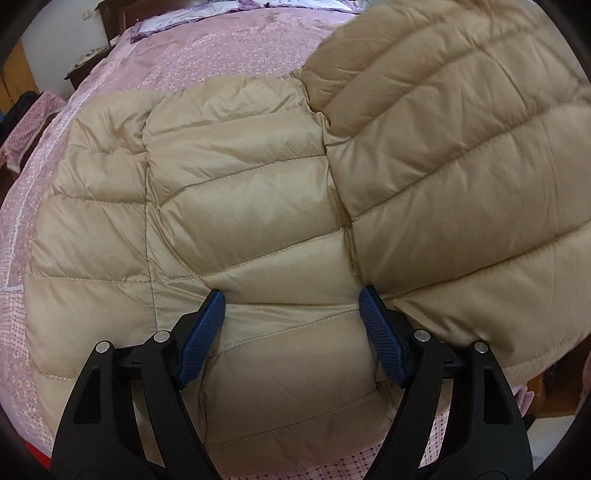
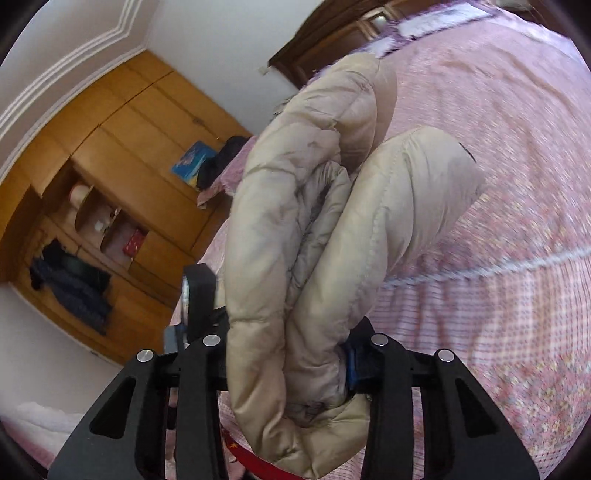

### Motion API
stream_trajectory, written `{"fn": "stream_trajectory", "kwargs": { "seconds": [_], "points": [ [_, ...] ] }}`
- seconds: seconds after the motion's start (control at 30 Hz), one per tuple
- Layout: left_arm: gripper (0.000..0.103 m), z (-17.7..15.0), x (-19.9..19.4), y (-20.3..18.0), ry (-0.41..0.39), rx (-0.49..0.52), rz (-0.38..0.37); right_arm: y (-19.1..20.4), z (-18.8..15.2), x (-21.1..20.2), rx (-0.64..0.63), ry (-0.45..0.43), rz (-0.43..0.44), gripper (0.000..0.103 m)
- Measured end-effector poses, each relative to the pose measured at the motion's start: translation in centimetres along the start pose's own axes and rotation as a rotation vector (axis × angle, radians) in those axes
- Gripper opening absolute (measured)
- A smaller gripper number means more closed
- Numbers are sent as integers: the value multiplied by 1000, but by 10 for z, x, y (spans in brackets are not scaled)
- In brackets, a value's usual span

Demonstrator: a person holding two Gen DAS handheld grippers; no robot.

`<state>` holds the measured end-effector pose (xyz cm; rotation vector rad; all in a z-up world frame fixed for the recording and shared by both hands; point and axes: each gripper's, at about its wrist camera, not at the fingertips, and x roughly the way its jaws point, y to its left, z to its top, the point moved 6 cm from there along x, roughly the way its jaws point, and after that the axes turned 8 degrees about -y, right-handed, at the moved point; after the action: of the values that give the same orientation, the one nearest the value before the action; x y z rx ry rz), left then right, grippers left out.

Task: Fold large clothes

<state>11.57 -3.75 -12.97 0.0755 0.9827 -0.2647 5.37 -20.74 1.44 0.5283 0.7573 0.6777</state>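
Observation:
A beige quilted down jacket [image 1: 243,206] lies spread on the pink bed [image 1: 207,51]. One part of it [image 1: 454,147] is lifted and folded over from the right. My left gripper [image 1: 291,317] is open just above the jacket's near hem, its blue pads [image 1: 201,339] wide apart and holding nothing. My right gripper [image 2: 291,354] is shut on a thick bunched fold of the same jacket [image 2: 317,229] and holds it up above the bed. Its left finger is hidden behind the fabric; a bit of the right blue pad [image 2: 351,363] shows.
The pink floral bedspread [image 2: 498,184] covers the bed, with pillows at the far end [image 1: 155,24]. A wooden wardrobe [image 2: 122,140] with shelves and hanging dark clothes stands beside the bed. A dark nightstand [image 1: 88,66] is at the bed's far left.

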Motion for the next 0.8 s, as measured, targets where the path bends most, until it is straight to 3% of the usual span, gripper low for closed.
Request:
{"fn": "stream_trajectory", "kwargs": {
  "seconds": [0.1, 0.2, 0.3, 0.4, 0.53, 0.73, 0.8],
  "points": [
    [74, 0, -13, 5, -14, -27, -18, 11, 7, 1, -55, 16, -9, 37],
    [74, 5, -45, 23, -84, -96, -54, 22, 7, 10, -94, 44, -39, 37],
    [69, 12, -81, 55, -168, -139, -6, 30, 10, 19, -125, 79, -75, 37],
    [56, 12, -104, 89, -195, -181, 47, 44, 14, 32, -153, 118, -103, 37],
    [46, 8, -110, 119, -169, -198, 102, 66, 13, 57, -191, 167, -109, 37],
    [27, 2, -89, 149, -102, -260, 67, 92, 7, 105, -236, 251, -91, 37],
    [25, 1, -81, 156, -89, -272, 61, 99, 2, 122, -247, 282, -88, 37]
  ]
}}
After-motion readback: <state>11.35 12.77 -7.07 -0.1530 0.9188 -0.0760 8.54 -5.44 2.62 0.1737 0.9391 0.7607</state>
